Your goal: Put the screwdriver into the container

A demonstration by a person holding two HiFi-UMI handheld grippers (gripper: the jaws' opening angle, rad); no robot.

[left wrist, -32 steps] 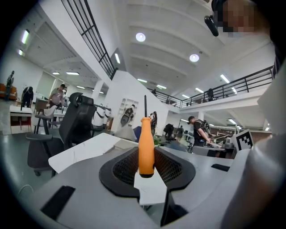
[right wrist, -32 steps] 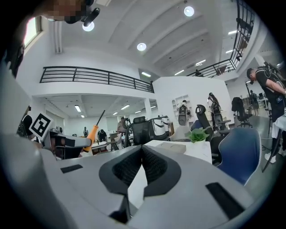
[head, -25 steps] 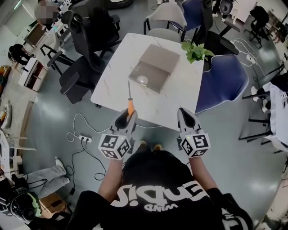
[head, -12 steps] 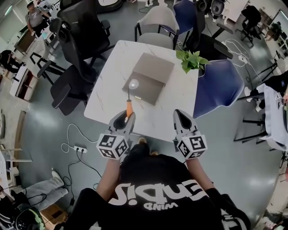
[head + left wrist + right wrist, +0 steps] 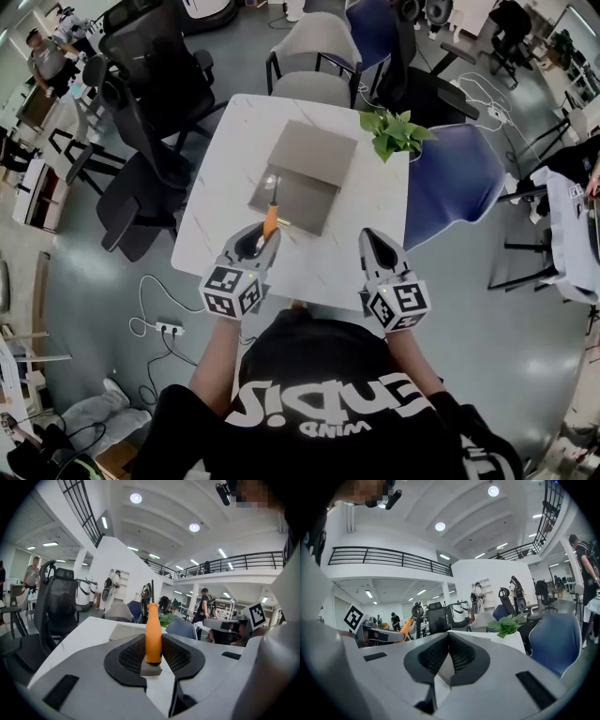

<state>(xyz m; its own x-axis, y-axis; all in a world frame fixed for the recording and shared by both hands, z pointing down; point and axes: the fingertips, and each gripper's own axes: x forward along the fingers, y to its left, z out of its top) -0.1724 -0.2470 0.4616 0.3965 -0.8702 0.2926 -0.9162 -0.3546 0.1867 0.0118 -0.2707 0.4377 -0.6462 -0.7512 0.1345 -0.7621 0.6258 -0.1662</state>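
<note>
My left gripper [image 5: 261,240] is shut on the orange handle of the screwdriver [image 5: 270,222]. Its thin shaft points away from me, and the tip lies over the near left part of the flat grey container [image 5: 314,169] on the white table [image 5: 225,187]. In the left gripper view the handle [image 5: 153,630] stands upright between the ribbed pads [image 5: 130,654]. My right gripper [image 5: 373,244] hovers over the table's near edge, to the right of the container. The right gripper [image 5: 449,641] has its pads together and holds nothing.
A potted green plant [image 5: 392,133] stands at the table's far right corner. Black office chairs [image 5: 150,94] crowd the left side, a grey chair [image 5: 319,47] the far side and a blue chair [image 5: 455,178] the right. A power strip [image 5: 167,328] with cables lies on the floor.
Both grippers have come forward from in front of the table to over its near edge. The screwdriver's tip now reaches the grey container. Both grips look unchanged.
</note>
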